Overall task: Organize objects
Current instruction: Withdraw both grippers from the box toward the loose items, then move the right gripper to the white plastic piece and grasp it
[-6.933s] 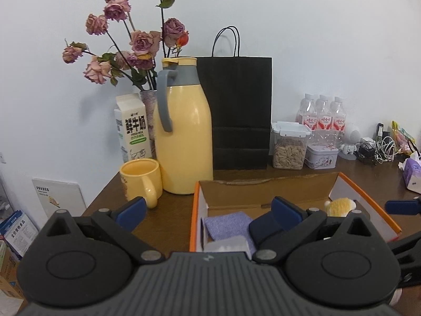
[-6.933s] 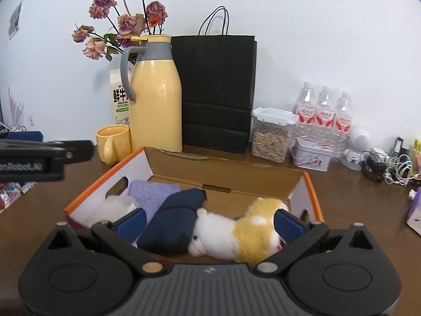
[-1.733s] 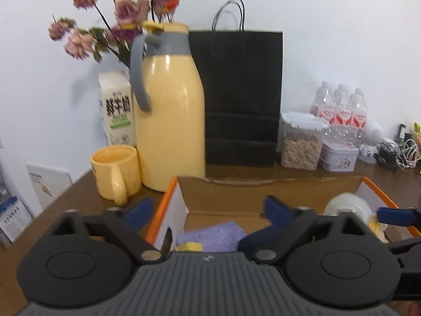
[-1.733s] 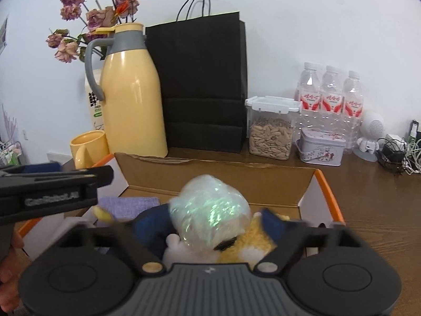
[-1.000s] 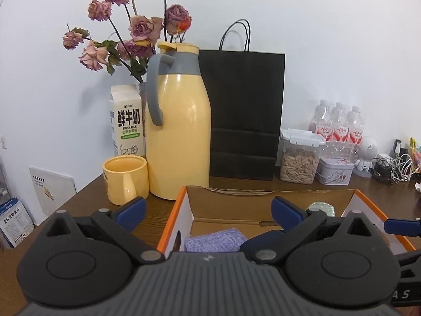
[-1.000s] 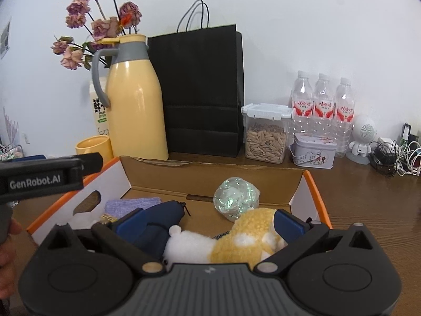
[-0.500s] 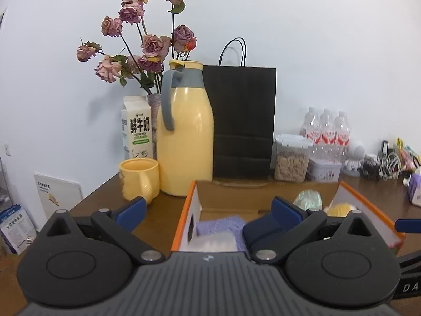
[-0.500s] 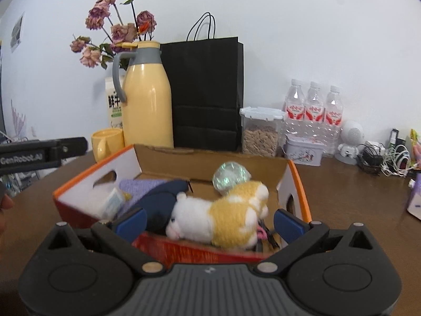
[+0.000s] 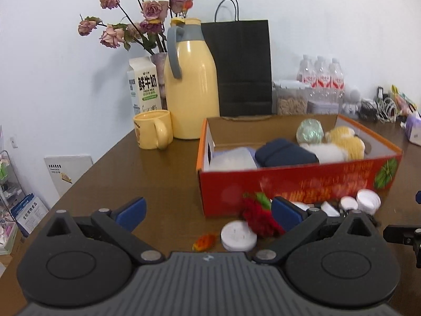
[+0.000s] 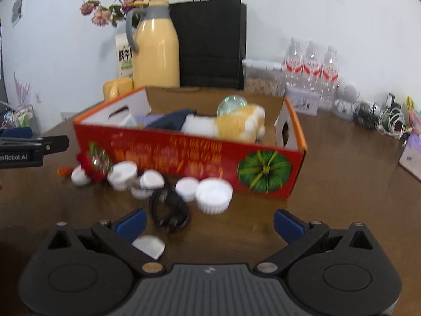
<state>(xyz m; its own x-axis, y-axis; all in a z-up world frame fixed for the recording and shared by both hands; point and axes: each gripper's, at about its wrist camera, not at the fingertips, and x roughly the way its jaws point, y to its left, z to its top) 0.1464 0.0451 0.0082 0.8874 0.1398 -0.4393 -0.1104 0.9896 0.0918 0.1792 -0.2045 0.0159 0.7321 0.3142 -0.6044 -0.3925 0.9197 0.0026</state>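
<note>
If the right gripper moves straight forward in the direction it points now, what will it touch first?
Probably the black coiled strap just ahead of the open right gripper, then the white lids and the red box. Depth is uncertain.

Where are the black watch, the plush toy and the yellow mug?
black watch [image 10: 169, 209], right wrist view, on its strap loop
plush toy [image 10: 229, 126], right wrist view, on its yellow back
yellow mug [image 9: 151, 133], left wrist view, on its side wall

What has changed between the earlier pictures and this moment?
The right tongs let go of the shiny ball into the box, then both tongs pulled back, open and empty. The loose caps now show. The jug and bag stayed.
</note>
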